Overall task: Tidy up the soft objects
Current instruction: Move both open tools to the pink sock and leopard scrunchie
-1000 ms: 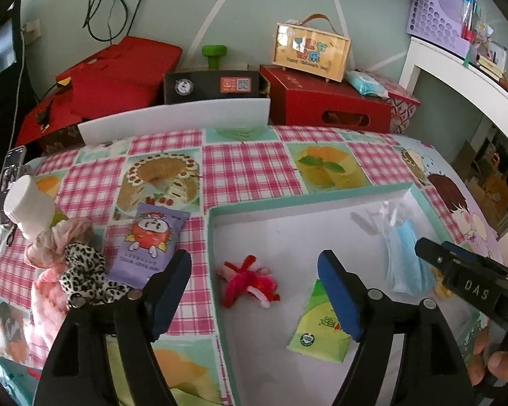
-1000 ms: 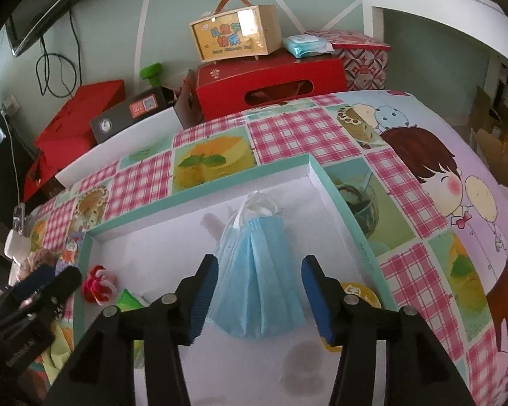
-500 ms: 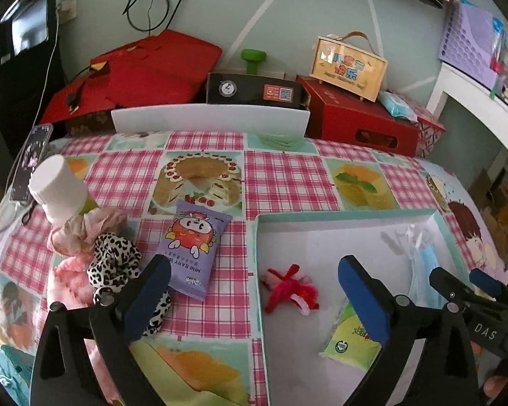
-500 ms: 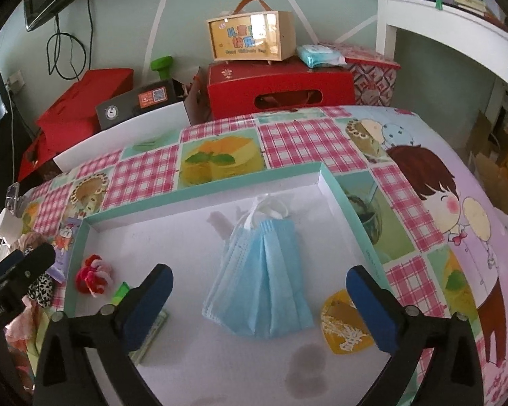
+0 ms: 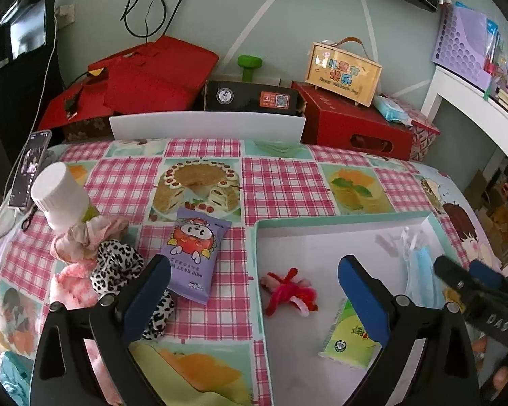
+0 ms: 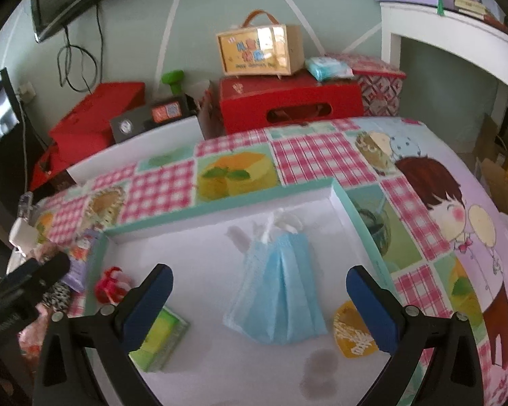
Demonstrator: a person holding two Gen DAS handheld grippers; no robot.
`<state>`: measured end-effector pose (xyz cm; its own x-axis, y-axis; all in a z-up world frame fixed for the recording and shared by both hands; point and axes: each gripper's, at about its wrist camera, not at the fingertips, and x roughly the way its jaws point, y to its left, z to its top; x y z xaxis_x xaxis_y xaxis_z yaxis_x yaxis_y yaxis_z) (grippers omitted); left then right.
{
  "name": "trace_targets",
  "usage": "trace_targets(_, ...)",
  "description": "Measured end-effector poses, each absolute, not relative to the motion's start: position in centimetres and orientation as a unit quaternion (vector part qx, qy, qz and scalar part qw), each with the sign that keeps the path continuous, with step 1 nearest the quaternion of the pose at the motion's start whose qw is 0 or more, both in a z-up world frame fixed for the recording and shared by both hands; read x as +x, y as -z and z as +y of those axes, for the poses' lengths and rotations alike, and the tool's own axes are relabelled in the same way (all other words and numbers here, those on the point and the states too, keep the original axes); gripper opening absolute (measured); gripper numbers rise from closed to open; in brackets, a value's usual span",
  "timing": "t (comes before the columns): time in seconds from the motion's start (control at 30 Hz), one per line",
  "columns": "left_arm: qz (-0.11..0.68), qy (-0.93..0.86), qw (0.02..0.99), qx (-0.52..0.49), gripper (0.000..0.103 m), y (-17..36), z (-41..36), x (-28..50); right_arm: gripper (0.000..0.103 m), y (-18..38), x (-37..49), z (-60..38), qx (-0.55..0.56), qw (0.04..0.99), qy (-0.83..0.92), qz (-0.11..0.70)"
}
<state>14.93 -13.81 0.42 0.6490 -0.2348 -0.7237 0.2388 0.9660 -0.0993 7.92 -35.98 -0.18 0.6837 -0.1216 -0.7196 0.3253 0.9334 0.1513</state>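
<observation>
Both tools hang wide open and hold nothing: the left gripper point(image 5: 254, 299), low in its frame, straddles the near left wall of the white tray point(image 5: 321, 219), and the right gripper point(image 6: 259, 308) spreads its blue pads on either side of the blue face mask point(image 6: 277, 291) without touching it. That mask lies flat on the tray floor at the centre of the right view, its white ear loops bunched at the far end. To its left in the same frame, the green tissue pack point(image 6: 161, 340) sits by the left pad, and the red pipe-cleaner toy point(image 5: 289, 292) lies near the tray's left wall (all three are inside the tray). Outside it, at the left of the left view on the checked tablecloth point(image 5: 281, 182), the purple snack packet point(image 5: 194, 257) lies just beside the leopard scrunchie point(image 5: 118, 267), which touches the pink scrunchies point(image 5: 84, 237). A white-capped bottle point(image 5: 62, 199) stands tilted against them.
</observation>
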Motion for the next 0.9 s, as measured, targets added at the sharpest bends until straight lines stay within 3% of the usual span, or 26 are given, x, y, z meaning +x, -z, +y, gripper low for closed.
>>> trace_targets(0.43, 0.403, 0.085, 0.911, -0.012, 0.099, -1.6, -9.3, 15.8, 0.103, -1.4, 7.2, -33.9, 0.117, 0.928, 0.128, 0.329)
trace_targets(0.9, 0.404, 0.014, 0.911, -0.083, 0.099, -2.6, -0.9, 16.3, 0.103, -1.8, 8.7, -29.1, 0.087, 0.938, 0.071, 0.329)
